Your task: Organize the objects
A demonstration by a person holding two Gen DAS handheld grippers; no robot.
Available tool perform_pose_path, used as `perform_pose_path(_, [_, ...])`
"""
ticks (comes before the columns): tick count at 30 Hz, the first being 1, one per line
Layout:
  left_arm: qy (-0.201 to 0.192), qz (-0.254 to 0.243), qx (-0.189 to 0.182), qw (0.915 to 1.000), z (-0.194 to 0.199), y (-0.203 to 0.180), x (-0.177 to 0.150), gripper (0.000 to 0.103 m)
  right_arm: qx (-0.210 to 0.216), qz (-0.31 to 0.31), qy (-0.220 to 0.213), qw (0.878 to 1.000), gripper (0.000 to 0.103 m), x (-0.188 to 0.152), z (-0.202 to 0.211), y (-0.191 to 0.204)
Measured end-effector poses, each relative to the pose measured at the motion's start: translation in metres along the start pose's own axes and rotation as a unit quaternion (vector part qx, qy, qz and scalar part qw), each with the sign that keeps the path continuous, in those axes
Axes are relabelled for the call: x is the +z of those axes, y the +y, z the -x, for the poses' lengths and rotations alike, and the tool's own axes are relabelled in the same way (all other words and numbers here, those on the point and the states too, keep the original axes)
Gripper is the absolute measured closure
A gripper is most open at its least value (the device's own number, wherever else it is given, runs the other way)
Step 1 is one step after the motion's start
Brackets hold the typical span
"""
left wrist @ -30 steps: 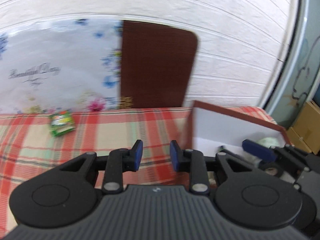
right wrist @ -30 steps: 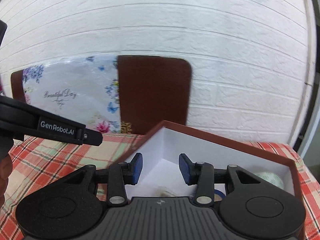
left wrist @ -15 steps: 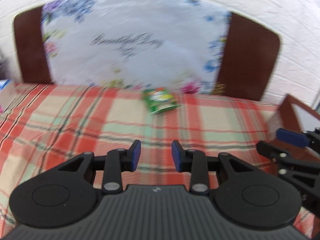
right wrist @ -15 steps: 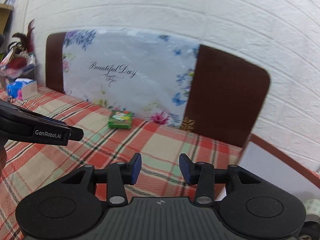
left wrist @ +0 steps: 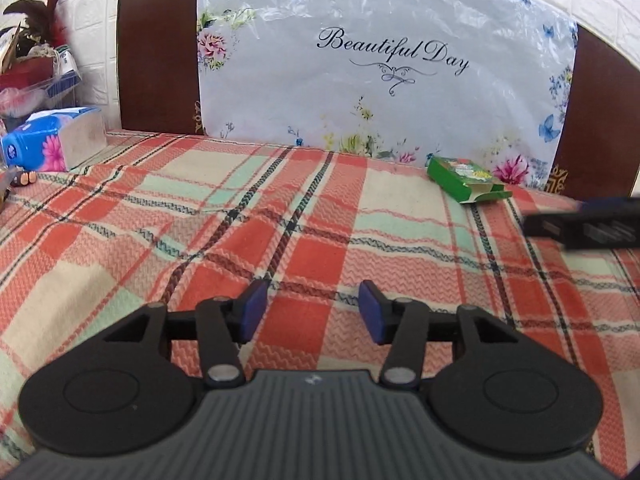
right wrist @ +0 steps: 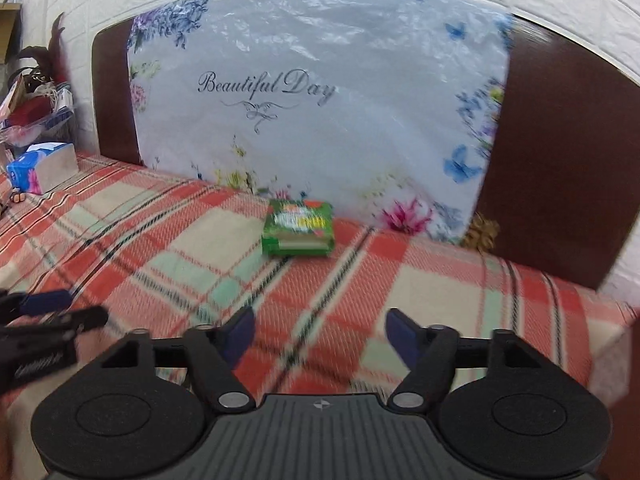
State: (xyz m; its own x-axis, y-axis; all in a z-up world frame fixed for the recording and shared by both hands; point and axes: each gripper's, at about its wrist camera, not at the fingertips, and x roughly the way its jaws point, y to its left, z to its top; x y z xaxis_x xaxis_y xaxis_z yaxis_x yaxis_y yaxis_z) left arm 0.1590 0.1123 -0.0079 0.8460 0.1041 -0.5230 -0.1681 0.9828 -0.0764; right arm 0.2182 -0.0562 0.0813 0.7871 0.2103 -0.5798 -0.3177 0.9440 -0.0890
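Observation:
A small green box [left wrist: 466, 184] lies on the plaid tablecloth [left wrist: 280, 220] at the far side, close to the flowered board. It also shows in the right wrist view [right wrist: 298, 227], straight ahead of my right gripper [right wrist: 320, 334], which is open and empty above the cloth. My left gripper [left wrist: 312, 312] is open and empty, with the green box far off to its right. One right finger [left wrist: 584, 222] enters the left wrist view at the right edge. The left fingers [right wrist: 48, 308] show at the left edge of the right wrist view.
A white flowered "Beautiful Day" board [left wrist: 380, 60] leans on a brown panel [right wrist: 556, 152] against the brick wall. A blue tissue pack [left wrist: 52, 142] and a cluttered basket with feathers [left wrist: 36, 68] stand at the far left.
Both grippers have swung left, away from the brown-edged white box, which has left view. The green box now lies ahead of the right gripper. Both jaws have opened wider.

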Motion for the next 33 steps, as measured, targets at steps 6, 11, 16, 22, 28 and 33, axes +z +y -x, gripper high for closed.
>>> perform_pose_path(6, [-0.009,0.012,-0.011,0.9998,-0.003,0.003,0.000,0.046,0.007,-0.020,-0.007,1.000,0.018,0.034,-0.064,0.005])
perform_pose_path(11, [-0.010,0.020,-0.015,0.9996,-0.004,0.005,-0.001,0.046,-0.022,-0.031,0.021,0.999,0.029,0.044,-0.111,0.006])
perform_pose_path(16, [-0.010,0.020,-0.014,0.9997,-0.003,0.005,-0.001,0.045,-0.004,-0.019,0.025,0.999,0.044,0.036,-0.090,0.013])
perform_pose_path(22, [0.007,-0.004,-0.020,0.9998,-0.002,-0.003,0.001,0.034,0.027,0.028,0.022,0.999,0.044,-0.030,-0.004,0.027])
perform_pose_path(28, [0.089,0.004,-0.134,0.9869,0.043,-0.048,-0.006,0.034,0.004,0.057,0.012,0.998,0.042,-0.106,0.097,0.022])
perform_pose_path(33, [0.146,0.025,-0.222,0.9637,0.079,-0.090,-0.013,0.034,-0.013,0.042,0.007,0.999,0.023,-0.139,0.143,0.008])
